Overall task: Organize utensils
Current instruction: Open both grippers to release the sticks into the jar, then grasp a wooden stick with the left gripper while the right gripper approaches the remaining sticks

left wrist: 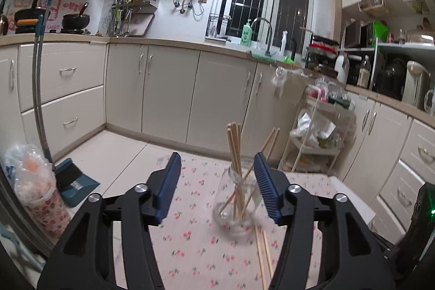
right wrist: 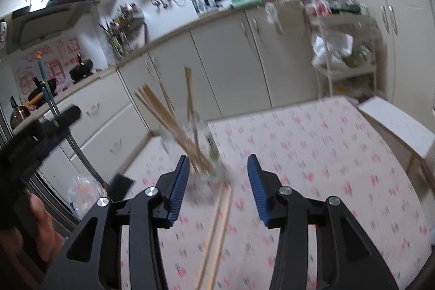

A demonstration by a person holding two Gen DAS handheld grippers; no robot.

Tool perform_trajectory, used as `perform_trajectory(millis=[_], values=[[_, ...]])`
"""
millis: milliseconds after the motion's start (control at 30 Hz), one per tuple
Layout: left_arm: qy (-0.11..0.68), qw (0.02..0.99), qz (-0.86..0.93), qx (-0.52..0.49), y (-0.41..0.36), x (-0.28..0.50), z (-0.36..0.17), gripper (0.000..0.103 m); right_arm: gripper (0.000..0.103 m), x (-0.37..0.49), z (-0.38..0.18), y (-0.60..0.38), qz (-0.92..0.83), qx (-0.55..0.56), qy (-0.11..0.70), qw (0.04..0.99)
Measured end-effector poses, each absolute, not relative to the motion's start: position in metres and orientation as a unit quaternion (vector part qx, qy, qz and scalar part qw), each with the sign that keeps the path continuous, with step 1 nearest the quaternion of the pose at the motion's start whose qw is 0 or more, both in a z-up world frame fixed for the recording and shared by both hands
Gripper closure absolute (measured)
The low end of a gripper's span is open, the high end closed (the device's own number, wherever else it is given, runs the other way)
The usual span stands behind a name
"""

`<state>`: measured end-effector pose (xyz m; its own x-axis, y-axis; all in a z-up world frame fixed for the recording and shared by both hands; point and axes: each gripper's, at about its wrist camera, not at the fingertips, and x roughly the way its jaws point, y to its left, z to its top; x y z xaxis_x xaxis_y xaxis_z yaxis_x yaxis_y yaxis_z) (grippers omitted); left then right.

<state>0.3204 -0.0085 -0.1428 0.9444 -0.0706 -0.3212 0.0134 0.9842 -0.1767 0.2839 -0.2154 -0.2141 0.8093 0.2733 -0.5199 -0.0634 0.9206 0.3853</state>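
Note:
A clear glass jar (left wrist: 236,208) stands on the floral tablecloth (left wrist: 195,249) and holds several wooden chopsticks (left wrist: 234,146). Two loose chopsticks (left wrist: 262,257) lie on the cloth just in front of it. My left gripper (left wrist: 217,186) is open, with the jar near its right finger, not touching. In the right wrist view the jar (right wrist: 201,154) is blurred, its chopsticks (right wrist: 163,113) leaning left. The loose pair (right wrist: 217,230) lies between the open fingers of my right gripper (right wrist: 217,186). The left gripper (right wrist: 40,132) shows at the left edge.
A white box (right wrist: 399,124) sits at the table's right side. A wire cart (left wrist: 318,127) with bags stands beyond the table. A dustpan (left wrist: 76,184), broom and bagged bin (left wrist: 35,186) are on the floor at left. Cabinets line the back.

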Motion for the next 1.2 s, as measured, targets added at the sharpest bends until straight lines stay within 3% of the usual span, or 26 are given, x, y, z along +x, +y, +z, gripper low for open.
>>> perform_trajectory(millis=[333,1000,1200], values=[[0.200,0.978,-0.019,-0.049,-0.031,0.306,-0.136,0.037,0.047,0.266,-0.223,-0.221,0.085,0.169,0.324,0.927],[0.270,0.963,-0.014,0.014,-0.080,0.307,-0.149,0.030,0.037,0.239,-0.234,-0.263,0.055,0.182,0.351,0.917],[0.335,0.942,-0.016,0.019,-0.090,0.327,-0.179,0.027,0.037,0.235,-0.236,-0.278,0.042,0.191,0.358,0.913]])
